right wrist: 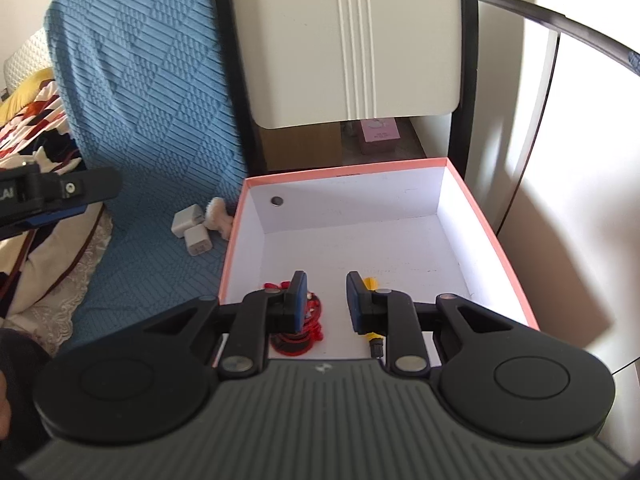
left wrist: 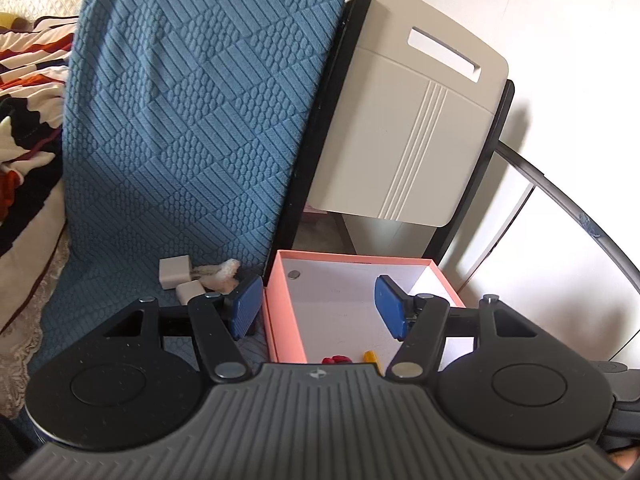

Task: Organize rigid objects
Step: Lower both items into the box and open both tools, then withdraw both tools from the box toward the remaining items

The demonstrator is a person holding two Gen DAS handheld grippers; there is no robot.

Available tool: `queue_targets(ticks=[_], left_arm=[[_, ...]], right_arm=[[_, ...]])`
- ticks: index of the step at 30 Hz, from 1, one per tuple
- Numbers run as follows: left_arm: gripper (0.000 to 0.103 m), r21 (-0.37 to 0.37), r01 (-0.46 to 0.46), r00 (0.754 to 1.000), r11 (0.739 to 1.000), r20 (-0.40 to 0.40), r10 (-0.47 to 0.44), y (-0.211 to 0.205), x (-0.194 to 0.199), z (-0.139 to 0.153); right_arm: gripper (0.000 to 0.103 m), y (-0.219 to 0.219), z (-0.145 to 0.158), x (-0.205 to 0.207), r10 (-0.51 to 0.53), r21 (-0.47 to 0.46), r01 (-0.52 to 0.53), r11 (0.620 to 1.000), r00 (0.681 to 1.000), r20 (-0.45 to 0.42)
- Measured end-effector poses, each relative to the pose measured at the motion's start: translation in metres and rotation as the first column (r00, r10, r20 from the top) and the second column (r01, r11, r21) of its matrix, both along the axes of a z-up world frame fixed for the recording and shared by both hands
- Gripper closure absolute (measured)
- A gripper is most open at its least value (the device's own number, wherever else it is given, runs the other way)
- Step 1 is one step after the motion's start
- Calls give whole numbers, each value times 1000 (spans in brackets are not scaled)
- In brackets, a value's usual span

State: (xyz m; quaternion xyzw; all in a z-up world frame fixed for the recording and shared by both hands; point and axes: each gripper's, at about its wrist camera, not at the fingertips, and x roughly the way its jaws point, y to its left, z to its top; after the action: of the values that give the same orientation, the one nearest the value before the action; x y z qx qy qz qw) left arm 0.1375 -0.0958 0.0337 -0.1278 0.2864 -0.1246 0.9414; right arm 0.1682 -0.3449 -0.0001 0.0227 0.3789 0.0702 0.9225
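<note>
Covering the seat, a blue quilted textile (right wrist: 132, 80) carries a pink-rimmed white cardboard box (right wrist: 480, 216) whose long axis runs away from the cameras. Two white plug cubes (right wrist: 192, 228) lie just left of it. Left gripper (left wrist: 316, 306) and right gripper (right wrist: 326, 300) hover with fingers parted, pinching nothing.

My open pink box (right wrist: 486, 216) holds a red item (right wrist: 316, 326) and a yellow one (right wrist: 370, 282); two white chargers (right wrist: 192, 230) lie beside it.
</note>
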Motion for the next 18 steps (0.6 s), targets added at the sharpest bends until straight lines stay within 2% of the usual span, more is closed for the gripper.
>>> queue_targets(ticks=[4,11,16,18], left_arm=[[35,7,-7,1000,1000,11,7,17,-15,-1],[35,-25,-32,999,999,-3,32,49,-38,-15],[35,-4,-40,999,999,8,40,63,-57,-25],[35,-10,-55,998,998,4,55,71,-63,-32]], right_arm=[[78,18,4,-17,20,-2,-20,1000,1000,10],[78,49,5,-47,62,-24,-61,998,997,40],[78,60,5,-63,73,34,-75,997,996,49],[78,67,2,-70,84,28,-85,996,995,53]])
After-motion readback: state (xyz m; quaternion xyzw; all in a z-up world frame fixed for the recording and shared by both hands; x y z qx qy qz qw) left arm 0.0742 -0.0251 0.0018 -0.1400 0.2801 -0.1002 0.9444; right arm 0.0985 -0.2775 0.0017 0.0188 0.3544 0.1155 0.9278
